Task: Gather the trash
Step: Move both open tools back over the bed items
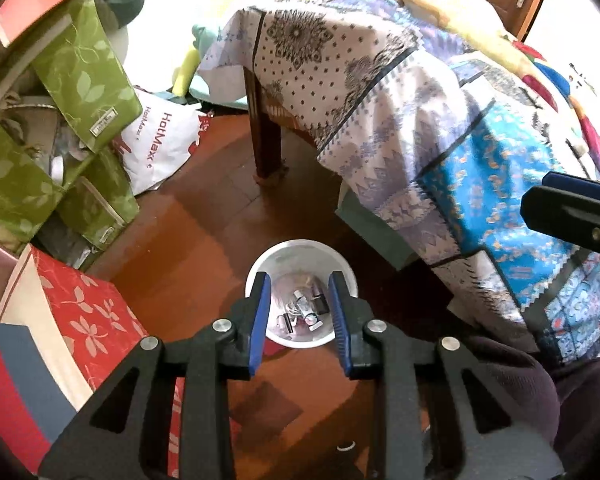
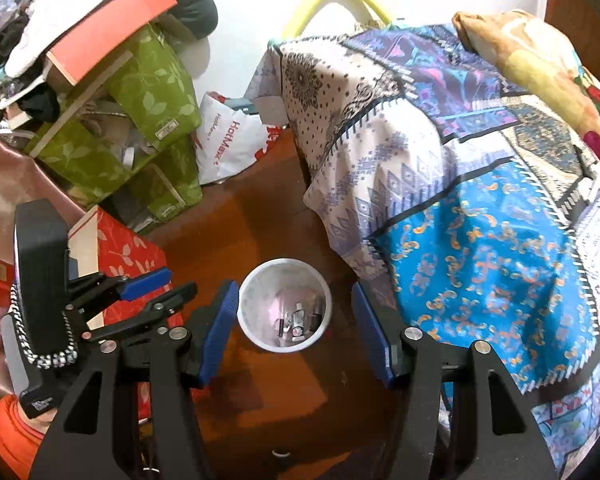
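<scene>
1. Hovering above the white bin [image 1: 301, 252] on the floor, both tools, left tool [image 1: 301, 312] and right tool [image 2: 296, 332], gape empty.
2. Trash [image 1: 304, 308] lies inside; next likely calls for seeking more litter.

My left tongs [image 1: 300, 320] stand in front of the white bin [image 1: 300, 250], so both sides of its rim are covered there. The scraps inside the bin [image 1: 304, 310] are too small and jumbled for me to name; I make out only pale and dark bits. From my right tongs [image 2: 294, 330] the same heap is blurred. The patterned cloth [image 1: 400, 120] hangs over the bed and hides all of it but one dark leg [image 1: 266, 140]. The white shopping bag [image 1: 160, 140] is half covered by the green boxes [image 1: 80, 80]. In the left view my right tongs are cut off by the right edge.
</scene>
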Demonstrator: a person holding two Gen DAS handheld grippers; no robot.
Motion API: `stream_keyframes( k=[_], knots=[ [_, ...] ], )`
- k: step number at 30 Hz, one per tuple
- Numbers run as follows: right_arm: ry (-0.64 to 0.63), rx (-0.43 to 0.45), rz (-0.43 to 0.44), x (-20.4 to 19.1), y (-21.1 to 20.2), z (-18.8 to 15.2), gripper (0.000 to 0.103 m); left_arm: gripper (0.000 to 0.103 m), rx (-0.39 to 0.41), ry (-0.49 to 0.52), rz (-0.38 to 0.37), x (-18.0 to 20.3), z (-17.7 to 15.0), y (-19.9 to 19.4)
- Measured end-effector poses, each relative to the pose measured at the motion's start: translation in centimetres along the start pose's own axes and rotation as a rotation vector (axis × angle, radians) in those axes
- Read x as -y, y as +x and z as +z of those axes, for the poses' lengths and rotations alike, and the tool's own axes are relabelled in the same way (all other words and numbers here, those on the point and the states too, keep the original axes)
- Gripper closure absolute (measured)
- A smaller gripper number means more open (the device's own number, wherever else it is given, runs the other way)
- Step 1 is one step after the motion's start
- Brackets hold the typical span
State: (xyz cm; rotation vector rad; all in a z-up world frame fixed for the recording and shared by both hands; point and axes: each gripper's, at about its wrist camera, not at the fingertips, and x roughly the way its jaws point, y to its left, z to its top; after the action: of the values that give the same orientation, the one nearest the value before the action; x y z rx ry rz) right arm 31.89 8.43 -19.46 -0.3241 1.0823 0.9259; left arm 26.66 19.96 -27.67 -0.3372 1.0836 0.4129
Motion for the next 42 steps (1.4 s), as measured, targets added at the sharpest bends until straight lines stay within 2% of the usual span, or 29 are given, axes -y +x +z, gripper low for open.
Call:
stream_keyframes(
  k=[9,14,20,28,34,42],
  knots=[
    [0.000,0.110,-0.022,1.0,-6.5,-1.8,0.048,0.067,0.111,0.047,0.004,3.5,-0.2,-6.7],
    [0.010,0.174,-0.057,2.5,-9.9,-2.8,0.048,0.064,0.172,0.085,-0.026,7.0,0.3,-9.9],
    [0.064,0.247,-0.110,6.6,-14.0,-4.2,0.048,0.062,0.216,0.145,-0.075,12.9,1.4,-11.9],
    [0.191,0.294,-0.211,14.9,-18.0,-6.8,0.048,0.053,0.226,0.222,-0.151,21.3,3.3,-11.4],
    [0.315,0.313,-0.279,21.9,-20.6,-9.2,0.048,0.052,0.219,0.281,-0.207,28.0,4.7,-9.7],
    [0.422,0.273,-0.351,29.8,-20.0,-10.8,0.048,0.052,0.197,0.397,-0.234,35.0,6.8,-6.4]
  ],
)
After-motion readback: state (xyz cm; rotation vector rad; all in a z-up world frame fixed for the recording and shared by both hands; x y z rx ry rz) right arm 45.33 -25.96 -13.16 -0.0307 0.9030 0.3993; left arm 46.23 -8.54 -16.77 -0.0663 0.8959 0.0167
